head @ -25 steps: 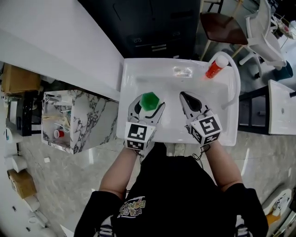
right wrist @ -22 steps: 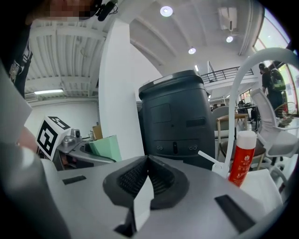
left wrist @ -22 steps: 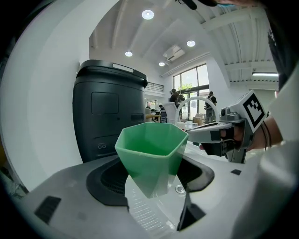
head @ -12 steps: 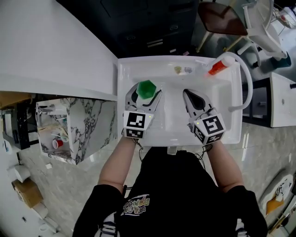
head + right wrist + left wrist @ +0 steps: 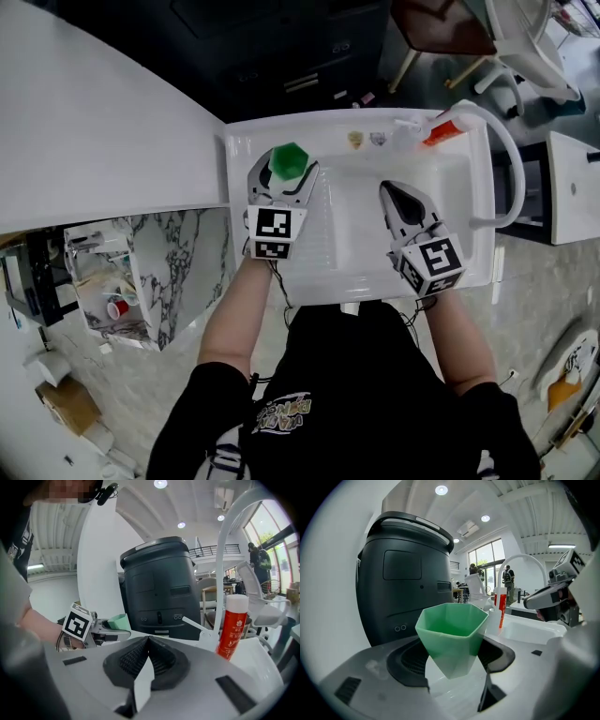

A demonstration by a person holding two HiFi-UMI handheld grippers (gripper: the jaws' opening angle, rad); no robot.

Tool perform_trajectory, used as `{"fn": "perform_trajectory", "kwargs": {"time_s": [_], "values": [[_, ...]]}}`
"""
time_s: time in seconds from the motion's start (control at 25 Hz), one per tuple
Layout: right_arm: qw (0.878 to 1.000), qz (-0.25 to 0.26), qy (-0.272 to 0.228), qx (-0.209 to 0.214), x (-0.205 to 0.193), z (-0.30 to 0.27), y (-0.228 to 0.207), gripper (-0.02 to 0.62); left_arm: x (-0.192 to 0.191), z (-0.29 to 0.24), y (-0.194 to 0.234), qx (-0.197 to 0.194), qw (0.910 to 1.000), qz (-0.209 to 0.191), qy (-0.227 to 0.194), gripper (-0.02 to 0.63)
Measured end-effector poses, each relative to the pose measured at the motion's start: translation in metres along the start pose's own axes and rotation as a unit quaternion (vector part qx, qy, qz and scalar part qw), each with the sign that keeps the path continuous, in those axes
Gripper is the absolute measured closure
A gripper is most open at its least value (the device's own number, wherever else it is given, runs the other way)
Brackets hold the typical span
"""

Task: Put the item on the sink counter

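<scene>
A green faceted cup [image 5: 288, 160] [image 5: 451, 637] is held upright in my left gripper [image 5: 282, 173], whose jaws are shut on its sides, above the back left corner of the white sink [image 5: 352, 281]. In the right gripper view the cup [image 5: 117, 620] shows at the left, in that gripper. My right gripper [image 5: 402, 200] hovers over the right part of the basin, jaws shut with nothing between them. The sink counter rim [image 5: 239, 150] lies just left of the cup.
A red bottle with a white cap [image 5: 443, 128] [image 5: 233, 626] stands at the sink's back right by the curved white faucet [image 5: 507, 159]. Two small items [image 5: 367, 140] sit on the back rim. A black bin [image 5: 401, 573] stands behind the sink; a marble shelf unit [image 5: 141, 272] is at left.
My left gripper has carried the green cup away from me and to the left, toward the sink's back left corner. The right gripper has barely shifted.
</scene>
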State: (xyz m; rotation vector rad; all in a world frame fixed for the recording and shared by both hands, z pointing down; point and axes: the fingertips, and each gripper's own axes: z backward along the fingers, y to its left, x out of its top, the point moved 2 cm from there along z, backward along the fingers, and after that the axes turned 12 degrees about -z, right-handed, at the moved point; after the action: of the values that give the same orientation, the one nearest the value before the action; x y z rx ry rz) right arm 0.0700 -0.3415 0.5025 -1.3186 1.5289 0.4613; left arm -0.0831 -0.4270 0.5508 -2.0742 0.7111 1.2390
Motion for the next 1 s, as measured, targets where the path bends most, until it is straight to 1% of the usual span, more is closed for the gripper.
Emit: {"fn": "perform_trajectory", "kwargs": {"time_s": [0.4,0.76,1.0], "values": [[0.999,-0.014,0.010,-0.030,-0.013,0.000,-0.010,0.541,-0.027,-0.036,0.015,0.004,0.9996,-0.028,0.008,0.302],[0.998,-0.024,0.020,-0.048,-0.026,0.006,-0.012,0.541,-0.053,-0.056,0.025,0.012,0.9990,-0.034,0.026,0.302],[0.998,-0.029,0.022,-0.056,-0.031,0.010,-0.015,0.541,-0.067,-0.067,0.025,0.013,0.9990,-0.025,0.035,0.302]]}}
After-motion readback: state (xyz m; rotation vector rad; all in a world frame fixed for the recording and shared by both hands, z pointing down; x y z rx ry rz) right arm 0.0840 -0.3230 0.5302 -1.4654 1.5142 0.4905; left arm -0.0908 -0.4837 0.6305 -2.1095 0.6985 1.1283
